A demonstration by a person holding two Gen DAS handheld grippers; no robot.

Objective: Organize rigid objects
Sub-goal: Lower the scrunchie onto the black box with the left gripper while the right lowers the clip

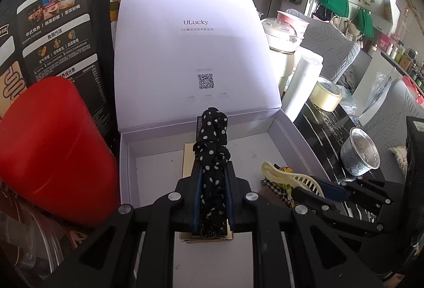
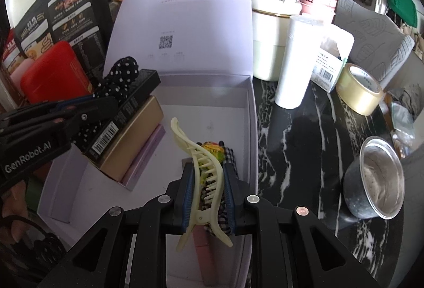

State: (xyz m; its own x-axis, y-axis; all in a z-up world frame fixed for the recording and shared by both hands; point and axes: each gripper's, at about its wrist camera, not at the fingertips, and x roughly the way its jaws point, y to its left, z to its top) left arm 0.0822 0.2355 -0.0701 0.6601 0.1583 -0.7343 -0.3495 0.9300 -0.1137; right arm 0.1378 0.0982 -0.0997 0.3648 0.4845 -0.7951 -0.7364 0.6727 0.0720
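Note:
My left gripper [image 1: 213, 169] is shut on a black polka-dot fabric hair tie [image 1: 212, 134], held over the open white gift box [image 1: 288, 134]. Under it lie a gold box [image 2: 132, 139], a black barcode box [image 2: 127, 113] and a lilac box [image 2: 148, 150], stacked at the left inside the white box [image 2: 251, 129]. My right gripper [image 2: 208, 169] is shut on a cream hair claw clip [image 2: 201, 169], with a checked fabric piece [image 2: 229, 155] and something colourful behind it, above the box's right side. The left wrist view shows the right gripper [image 1: 315, 188] with the clip [image 1: 291, 174].
The box lid [image 1: 190, 49] stands upright behind. A red canister [image 1: 53, 150] and a black pouch [image 1: 58, 23] crowd the left. On the black marble table [image 2: 304, 142] to the right stand a white cylinder [image 2: 294, 63], a cream jar [image 2: 267, 31], a tape roll [image 2: 360, 89] and a metal cup [image 2: 376, 179].

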